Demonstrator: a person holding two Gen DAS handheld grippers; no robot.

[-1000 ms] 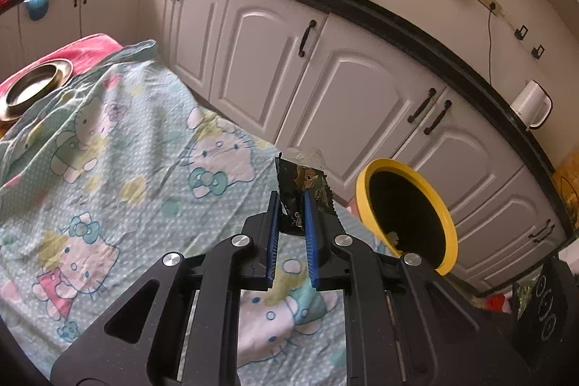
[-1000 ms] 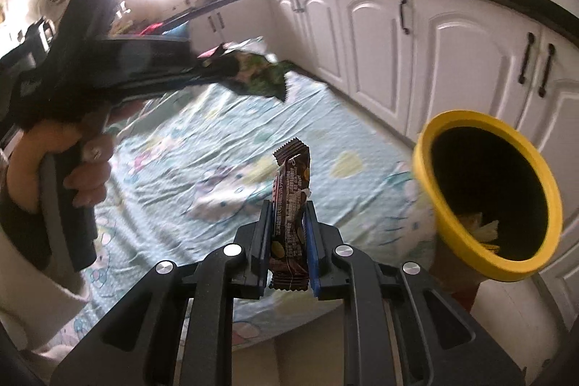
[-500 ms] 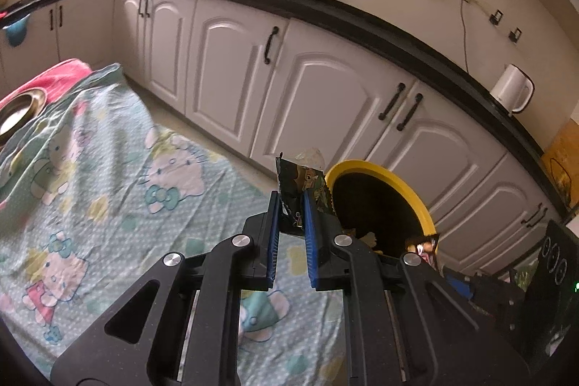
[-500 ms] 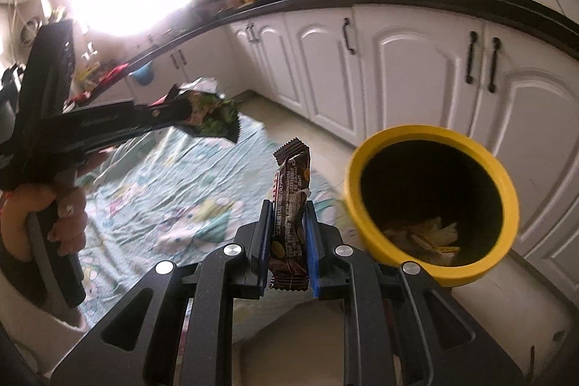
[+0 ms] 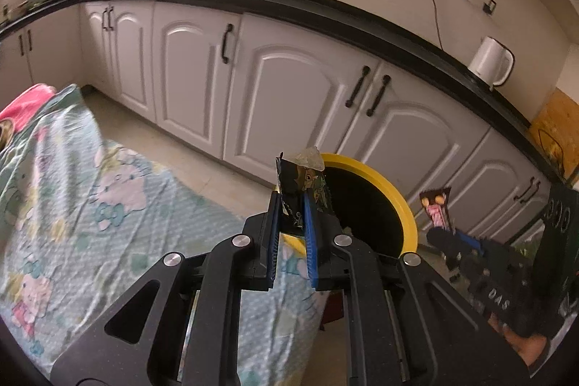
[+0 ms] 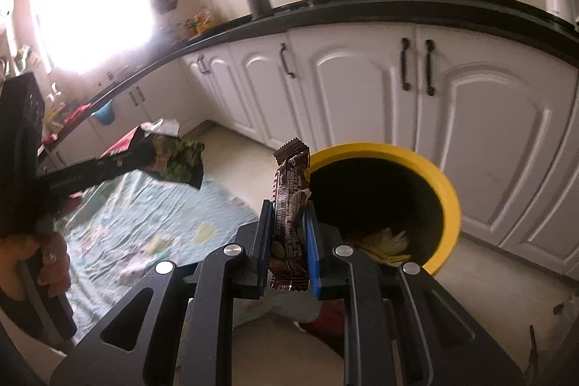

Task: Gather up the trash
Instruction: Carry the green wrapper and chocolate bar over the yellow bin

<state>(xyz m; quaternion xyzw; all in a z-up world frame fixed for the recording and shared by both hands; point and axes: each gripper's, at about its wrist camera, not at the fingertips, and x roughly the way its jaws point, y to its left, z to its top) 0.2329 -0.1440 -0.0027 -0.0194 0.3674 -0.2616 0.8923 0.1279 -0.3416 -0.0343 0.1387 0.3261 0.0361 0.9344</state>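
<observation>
Wrappers in both grippers and the bin right ahead, so this looks like the drop-off step. The left gripper [image 5: 291, 205] is pinched nearly closed on a dark green snack wrapper [image 5: 302, 181], which stands up out of the blue pads [image 5: 310, 237] with its torn silvery top showing. The right gripper [image 6: 289, 216] is clamped just as tight on a brown chocolate-bar wrapper [image 6: 291, 198], held upright, crimped end on top, tail poking out below the jaws. The yellow-rimmed bin [image 6: 448, 201] sits on the floor in front of the white cabinets [image 6: 362, 104], just past the edge of the patterned bedsheet [image 5: 90, 205], and there is yellowish litter [image 6: 380, 241] already at the bottom of it. From the right wrist view the brown wrapper lines up against the near rim, not yet over the dark mouth; from the left wrist view the green one sits against the rim's left edge, same story. To do this well, I'd say carry each wrapper clear past the rim until it hangs over the middle of the opening, tip the fingers down, and only then let go, since light foil can cling to the pads or flutter sideways. Both grippers are converging on one opening, so releasing one at a time would keep them from bumping. A drop made from here could catch the rim and land on the sheet.
</observation>
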